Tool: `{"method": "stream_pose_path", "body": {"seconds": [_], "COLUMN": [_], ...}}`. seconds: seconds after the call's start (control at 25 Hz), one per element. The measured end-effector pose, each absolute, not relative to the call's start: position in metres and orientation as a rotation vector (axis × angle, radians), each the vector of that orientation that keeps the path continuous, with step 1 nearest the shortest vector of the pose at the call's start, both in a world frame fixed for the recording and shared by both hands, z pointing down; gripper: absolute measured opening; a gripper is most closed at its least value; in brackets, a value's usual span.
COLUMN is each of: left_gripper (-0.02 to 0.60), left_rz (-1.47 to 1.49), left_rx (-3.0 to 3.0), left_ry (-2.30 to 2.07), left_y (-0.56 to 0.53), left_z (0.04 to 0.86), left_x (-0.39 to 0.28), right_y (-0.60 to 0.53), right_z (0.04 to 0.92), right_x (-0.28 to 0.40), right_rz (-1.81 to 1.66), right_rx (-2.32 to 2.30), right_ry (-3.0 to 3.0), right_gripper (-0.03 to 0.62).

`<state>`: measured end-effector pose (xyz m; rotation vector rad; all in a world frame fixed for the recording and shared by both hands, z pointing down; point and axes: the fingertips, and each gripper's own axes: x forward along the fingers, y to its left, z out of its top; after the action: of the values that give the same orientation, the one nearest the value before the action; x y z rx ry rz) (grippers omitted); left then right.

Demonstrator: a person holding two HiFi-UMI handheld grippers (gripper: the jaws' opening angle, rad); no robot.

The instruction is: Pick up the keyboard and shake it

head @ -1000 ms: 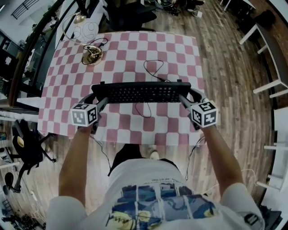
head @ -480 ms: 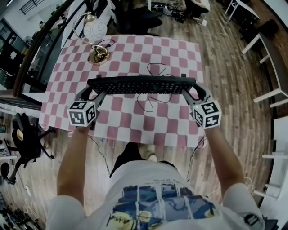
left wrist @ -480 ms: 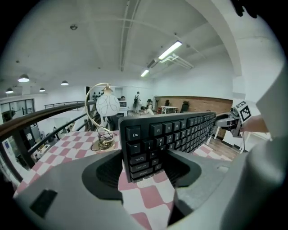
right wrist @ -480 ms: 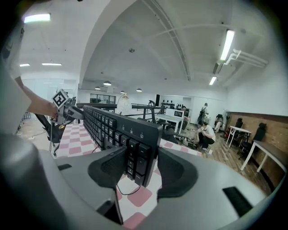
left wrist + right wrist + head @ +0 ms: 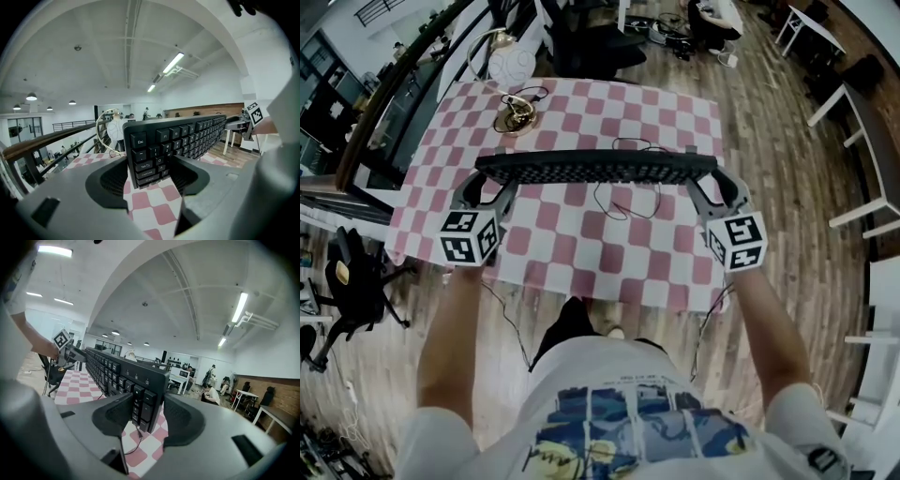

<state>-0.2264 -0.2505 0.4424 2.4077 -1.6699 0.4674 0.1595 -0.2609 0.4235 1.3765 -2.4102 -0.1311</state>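
Note:
A black keyboard (image 5: pixel 595 167) hangs in the air above the checkered table, held level by its two short ends. My left gripper (image 5: pixel 492 180) is shut on its left end, with the Esc corner (image 5: pixel 140 154) clamped between the pads. My right gripper (image 5: pixel 701 183) is shut on the right end (image 5: pixel 140 404). From the head view the keyboard appears nearly edge-on, tipped with its keys toward me. Its thin black cable (image 5: pixel 619 199) trails down onto the cloth. Each gripper view shows the keyboard (image 5: pixel 187 136) stretching off to the other gripper.
The pink-and-white checkered tablecloth (image 5: pixel 609 253) lies below the keyboard. A gold round object (image 5: pixel 516 114) with a cord and a white lamp (image 5: pixel 514 64) stand at the table's far left. A black chair (image 5: pixel 356 291) is at the left, white desks (image 5: pixel 862 112) at the right.
Both grippers have lifted the keyboard higher off the table. It has tipped so that it looks thinner from above, and more cable now lies exposed on the cloth.

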Motion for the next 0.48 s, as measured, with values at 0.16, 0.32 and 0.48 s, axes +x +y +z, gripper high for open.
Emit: {"method": "stream_pose_path", "body": {"seconds": [0.16, 0.32, 0.48], "left_gripper": [0.273, 0.272, 0.265], "left_rz": [0.449, 0.421, 0.404], "left_rx": [2.440, 2.467, 2.487], "left_ry": [-1.735, -1.791, -1.853], "left_y": [-0.248, -0.244, -0.237], "left_z": [0.419, 0.396, 0.377], "left_x": [-0.228, -0.229, -0.230], "right_y": [-0.261, -0.258, -0.256], "right_z": [0.402, 0.384, 0.364], "right_x": [0.159, 0.159, 0.158], "right_rz": [-0.224, -0.252, -0.332], "right_rx": [1.398, 1.426, 1.440], "right_ry": [-2.423, -2.415, -2.426], "right_gripper": [0.199, 0.199, 0.201]}}
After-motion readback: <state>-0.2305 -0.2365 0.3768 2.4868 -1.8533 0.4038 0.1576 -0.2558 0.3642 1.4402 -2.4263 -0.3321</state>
